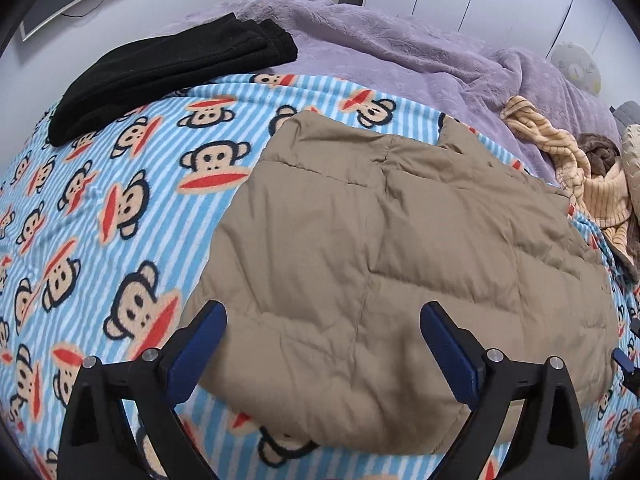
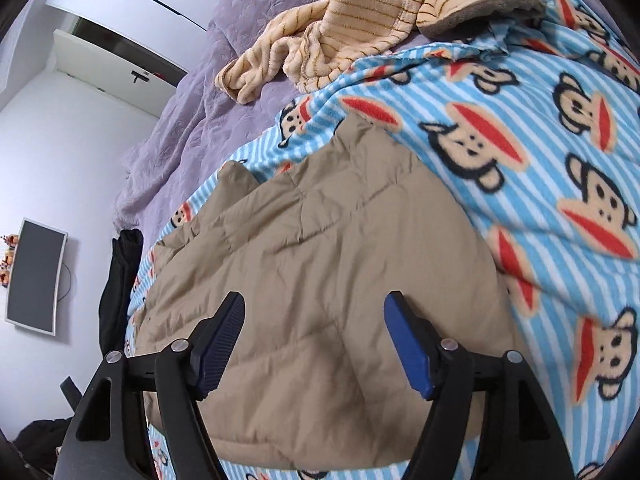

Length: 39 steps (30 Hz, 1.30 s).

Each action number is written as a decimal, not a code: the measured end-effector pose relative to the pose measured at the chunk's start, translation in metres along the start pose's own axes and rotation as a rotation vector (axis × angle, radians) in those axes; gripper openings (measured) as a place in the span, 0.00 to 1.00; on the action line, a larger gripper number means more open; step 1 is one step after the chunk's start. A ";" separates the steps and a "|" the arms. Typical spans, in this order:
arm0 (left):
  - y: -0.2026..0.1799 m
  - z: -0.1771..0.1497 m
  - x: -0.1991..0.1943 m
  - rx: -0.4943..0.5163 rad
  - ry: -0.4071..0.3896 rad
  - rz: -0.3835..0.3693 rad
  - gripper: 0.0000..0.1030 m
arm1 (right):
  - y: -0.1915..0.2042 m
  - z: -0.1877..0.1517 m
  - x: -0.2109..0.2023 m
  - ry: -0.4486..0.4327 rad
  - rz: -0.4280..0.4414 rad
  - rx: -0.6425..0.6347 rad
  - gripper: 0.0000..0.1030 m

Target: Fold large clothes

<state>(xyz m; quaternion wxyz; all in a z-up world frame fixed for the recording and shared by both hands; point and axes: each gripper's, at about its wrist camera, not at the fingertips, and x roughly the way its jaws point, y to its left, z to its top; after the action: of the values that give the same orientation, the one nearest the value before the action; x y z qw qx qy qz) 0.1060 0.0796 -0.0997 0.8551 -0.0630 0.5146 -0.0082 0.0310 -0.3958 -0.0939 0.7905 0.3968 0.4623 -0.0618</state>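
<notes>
A tan quilted jacket (image 1: 400, 260) lies folded into a rough rectangle on the blue striped monkey-print blanket (image 1: 100, 208). It also shows in the right wrist view (image 2: 320, 280). My left gripper (image 1: 323, 316) is open and empty, hovering over the jacket's near edge. My right gripper (image 2: 314, 304) is open and empty, over the jacket's near end. The right gripper's blue tip (image 1: 626, 360) peeks in at the right edge of the left wrist view.
A folded black garment (image 1: 168, 76) lies at the blanket's far left. A lilac bedspread (image 1: 380, 40) covers the far bed. Striped yellow clothes (image 1: 580, 176) are heaped at the right, also in the right wrist view (image 2: 352, 36). A monitor (image 2: 36, 276) hangs on the wall.
</notes>
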 end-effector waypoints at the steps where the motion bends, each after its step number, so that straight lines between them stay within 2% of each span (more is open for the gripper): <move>1: 0.001 -0.003 -0.002 0.001 0.012 -0.002 0.95 | -0.003 -0.007 -0.005 0.006 0.005 0.005 0.78; 9: 0.015 -0.030 -0.006 -0.070 0.083 -0.008 0.95 | -0.029 -0.052 -0.030 0.035 0.022 0.088 0.80; 15: 0.022 -0.044 -0.003 -0.126 0.118 -0.040 0.95 | -0.052 -0.075 -0.030 0.066 0.040 0.176 0.82; 16: 0.023 -0.046 -0.002 -0.130 0.118 -0.042 0.95 | -0.056 -0.079 -0.029 0.074 0.047 0.194 0.85; 18: 0.024 -0.048 0.001 -0.134 0.131 -0.046 0.95 | -0.062 -0.084 -0.023 0.094 0.068 0.231 0.98; 25: 0.037 -0.059 0.021 -0.249 0.210 -0.133 0.95 | -0.073 -0.091 0.001 0.142 0.115 0.308 1.00; 29: 0.053 -0.061 0.035 -0.359 0.229 -0.221 0.95 | -0.074 -0.090 0.013 0.157 0.134 0.329 1.00; 31: 0.059 -0.061 0.045 -0.415 0.251 -0.294 0.95 | -0.073 -0.089 0.019 0.163 0.138 0.326 1.00; 34: 0.065 -0.056 0.053 -0.452 0.242 -0.356 0.95 | -0.069 -0.087 0.025 0.170 0.166 0.333 1.00; 39: 0.062 -0.029 0.064 -0.460 0.191 -0.393 0.95 | -0.062 -0.079 0.037 0.163 0.250 0.359 1.00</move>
<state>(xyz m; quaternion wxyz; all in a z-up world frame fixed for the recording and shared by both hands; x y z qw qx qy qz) 0.1073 0.1328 -0.1760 0.7482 -0.3520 0.5589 -0.0625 -0.0303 -0.3738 -0.1785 0.6688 0.5890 0.4535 -0.0121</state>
